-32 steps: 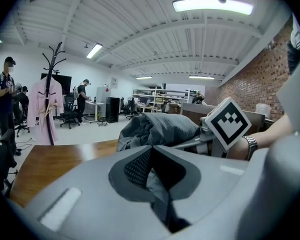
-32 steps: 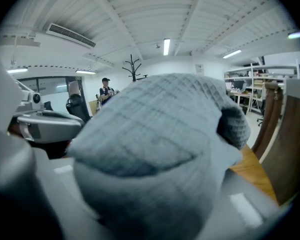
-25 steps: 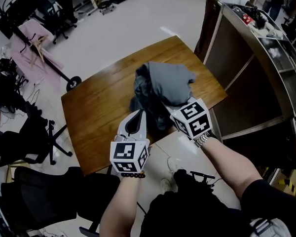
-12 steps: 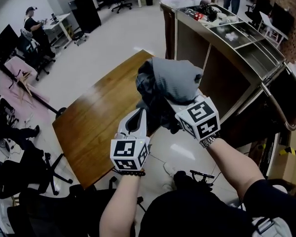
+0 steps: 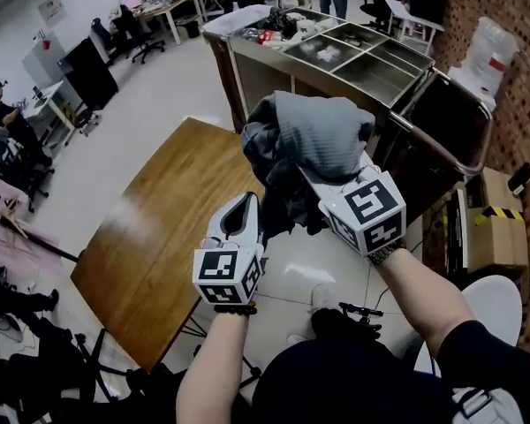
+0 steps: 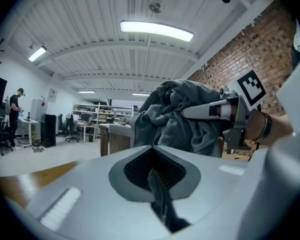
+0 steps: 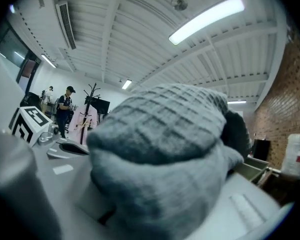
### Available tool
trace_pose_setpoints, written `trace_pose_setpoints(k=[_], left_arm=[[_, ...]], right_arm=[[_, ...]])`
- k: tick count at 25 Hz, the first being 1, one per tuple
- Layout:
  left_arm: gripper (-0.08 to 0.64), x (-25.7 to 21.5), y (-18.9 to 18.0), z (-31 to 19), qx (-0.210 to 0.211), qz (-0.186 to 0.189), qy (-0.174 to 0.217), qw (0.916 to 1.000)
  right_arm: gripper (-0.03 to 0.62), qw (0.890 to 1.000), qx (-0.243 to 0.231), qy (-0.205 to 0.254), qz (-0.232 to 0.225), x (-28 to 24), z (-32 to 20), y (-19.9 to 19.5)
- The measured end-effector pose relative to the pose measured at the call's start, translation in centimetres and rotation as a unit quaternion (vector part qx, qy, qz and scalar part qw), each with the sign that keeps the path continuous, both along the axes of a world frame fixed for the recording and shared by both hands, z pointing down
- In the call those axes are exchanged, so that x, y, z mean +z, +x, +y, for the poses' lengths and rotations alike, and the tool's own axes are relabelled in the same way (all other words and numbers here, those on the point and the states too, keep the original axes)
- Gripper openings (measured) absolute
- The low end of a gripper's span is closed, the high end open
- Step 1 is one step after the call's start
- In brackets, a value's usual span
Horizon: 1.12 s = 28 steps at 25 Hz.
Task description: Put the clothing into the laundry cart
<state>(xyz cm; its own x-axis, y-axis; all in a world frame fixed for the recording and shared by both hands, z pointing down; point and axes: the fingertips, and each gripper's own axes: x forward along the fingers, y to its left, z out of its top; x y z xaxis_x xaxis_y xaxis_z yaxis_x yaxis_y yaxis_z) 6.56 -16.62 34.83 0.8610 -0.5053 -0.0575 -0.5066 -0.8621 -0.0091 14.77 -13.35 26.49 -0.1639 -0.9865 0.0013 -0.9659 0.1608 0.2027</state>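
Observation:
A bundle of grey clothing [image 5: 314, 140] hangs in the air past the wooden table's [image 5: 159, 219] right edge. My right gripper [image 5: 316, 180] is shut on it from below, and the knit cloth [image 7: 160, 149] fills the right gripper view and hides the jaws. A darker part of the bundle droops beside my left gripper [image 5: 250, 203], which is shut with nothing held. From the left gripper [image 6: 152, 149] view, the clothing [image 6: 180, 114] sits just ahead on the right gripper's finger [image 6: 205, 111]. The laundry cart [image 5: 450, 117], a dark bin with a metal rail, stands right behind the bundle.
Steel compartments with small items top the cart [image 5: 353, 51] at the back. A brick wall [image 5: 512, 25] and a cardboard box [image 5: 495, 228] lie to the right. Office chairs and desks [image 5: 150, 16] and a person [image 5: 9, 117] are at the far left.
The clothing has come up off the table and moved right, toward the cart, in my right gripper. The head view has swung that way too. My left gripper stays beside it, still shut.

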Motion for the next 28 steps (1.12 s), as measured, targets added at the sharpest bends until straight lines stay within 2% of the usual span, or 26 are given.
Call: trace_pose_setpoints(k=[7, 15, 22, 28], left_arm=[[0.003, -3.0, 8.0, 4.7, 0.077, 0.011, 0.009, 0.9969], [0.003, -5.9, 19.3, 9.5, 0.16, 0.009, 0.02, 0.9869], [0.003, -5.1, 26.7, 13.8, 0.195, 0.021, 0.031, 0.98], [0.003, -3.6, 32.8, 14.7, 0.213, 0.013, 0.025, 0.9767]], right_arm=[[0.145, 0.996, 0.082, 0.024, 0.013, -4.1, 6.8, 7.4], [0.147, 0.985, 0.171, 0.033, 0.012, -6.8, 13.4, 18.3], [0.149, 0.976, 0.213, 0.028, 0.02, -5.2, 18.0, 25.7], [0.15, 0.972, 0.236, 0.008, 0.005, -3.3, 18.7, 32.5]])
